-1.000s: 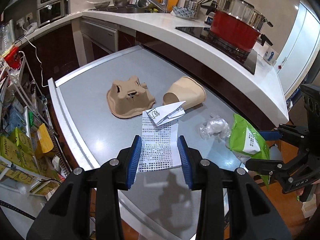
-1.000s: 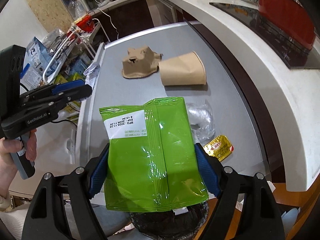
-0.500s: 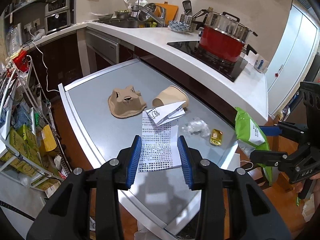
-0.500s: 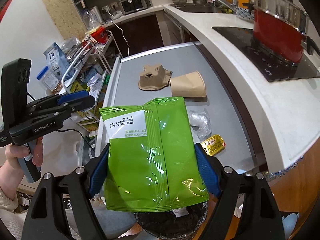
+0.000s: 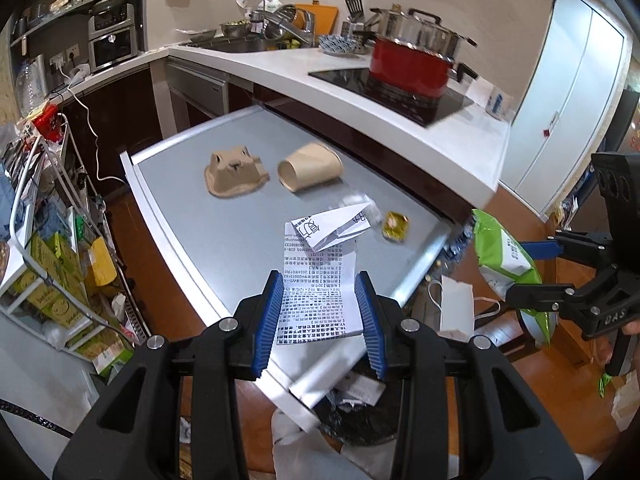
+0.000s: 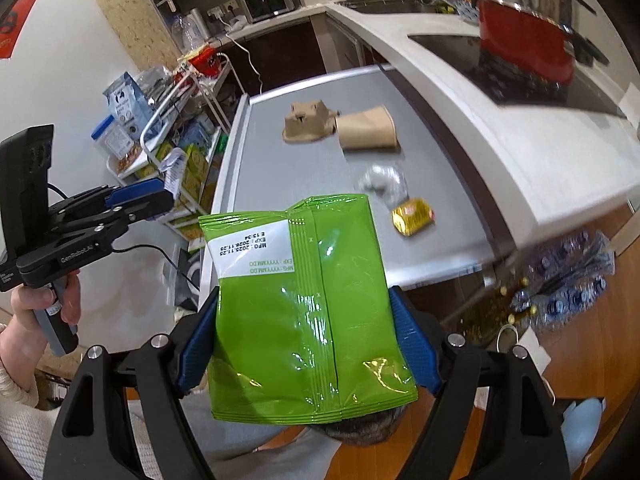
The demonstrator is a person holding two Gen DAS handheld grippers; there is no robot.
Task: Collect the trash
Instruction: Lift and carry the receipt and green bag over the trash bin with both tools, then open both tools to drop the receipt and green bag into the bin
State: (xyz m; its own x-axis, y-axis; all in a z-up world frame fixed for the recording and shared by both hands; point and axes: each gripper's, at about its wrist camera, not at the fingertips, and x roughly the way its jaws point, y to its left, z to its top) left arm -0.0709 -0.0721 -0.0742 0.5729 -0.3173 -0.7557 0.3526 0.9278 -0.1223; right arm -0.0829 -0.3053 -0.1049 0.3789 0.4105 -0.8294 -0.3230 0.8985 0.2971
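grey bench with a pale raised rim, tucked under the white kitchen counter. on it, at the far end, a brown moulded pulp cup carrier sits upside down, and just beside it a tan paper cup lies on its side, its mouth turned toward the carrier. nearer along the counter side, a crumpled bit of clear plastic, and close by it a small gold foil packet lying flat. the near half of the bench is bare grey.
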